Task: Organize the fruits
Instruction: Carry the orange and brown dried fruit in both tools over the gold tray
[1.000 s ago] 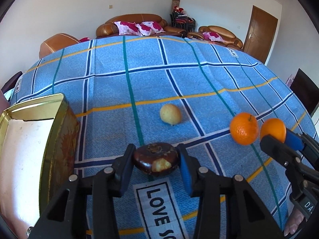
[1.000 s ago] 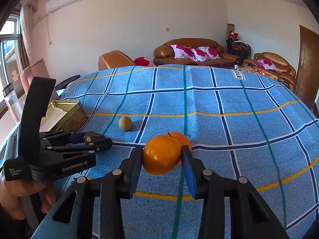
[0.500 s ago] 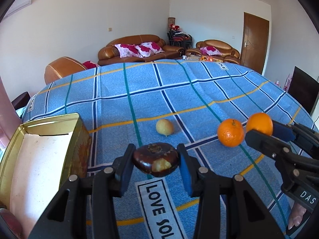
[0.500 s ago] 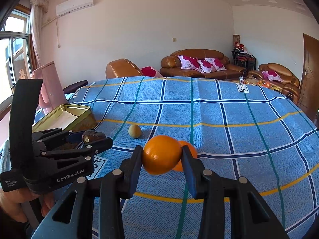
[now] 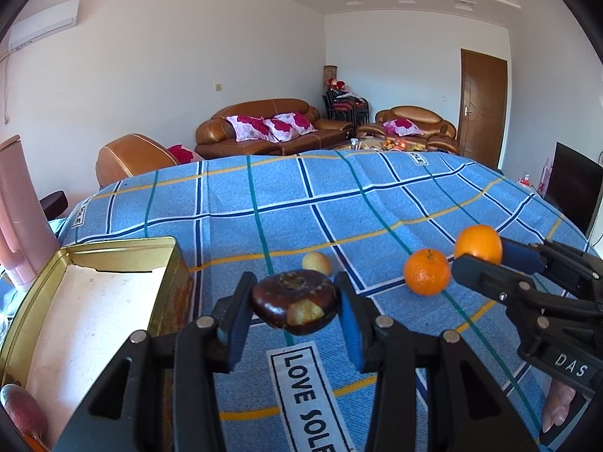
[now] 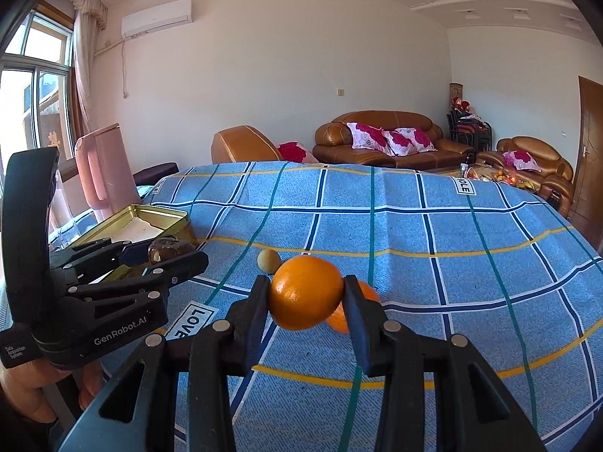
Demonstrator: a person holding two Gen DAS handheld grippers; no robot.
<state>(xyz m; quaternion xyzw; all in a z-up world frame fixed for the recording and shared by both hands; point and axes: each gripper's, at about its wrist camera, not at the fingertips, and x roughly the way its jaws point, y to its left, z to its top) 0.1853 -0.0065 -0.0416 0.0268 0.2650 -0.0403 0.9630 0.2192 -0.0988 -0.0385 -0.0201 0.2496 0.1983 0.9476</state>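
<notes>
My left gripper (image 5: 294,310) is shut on a dark brown fruit with a pale bitten patch (image 5: 294,307), held above the blue checked cloth; it also shows in the right wrist view (image 6: 167,250). My right gripper (image 6: 306,293) is shut on an orange (image 6: 306,293), held above the cloth; this orange also shows in the left wrist view (image 5: 478,244). A second orange (image 5: 427,272) lies on the cloth, partly hidden behind the held one in the right wrist view (image 6: 352,309). A small yellow fruit (image 5: 316,262) lies farther back. An open gold tin (image 5: 94,301) stands at the left.
The table under the blue checked cloth (image 5: 339,203) fills the view. A red fruit (image 5: 22,410) lies at the tin's near corner. A pink jug (image 6: 103,167) stands behind the tin. Sofas (image 5: 271,128), a door and a dark screen (image 5: 573,184) are beyond the table.
Both grippers have risen and tilted up with their fruits, so more of the room shows. The fruits on the cloth have not moved.
</notes>
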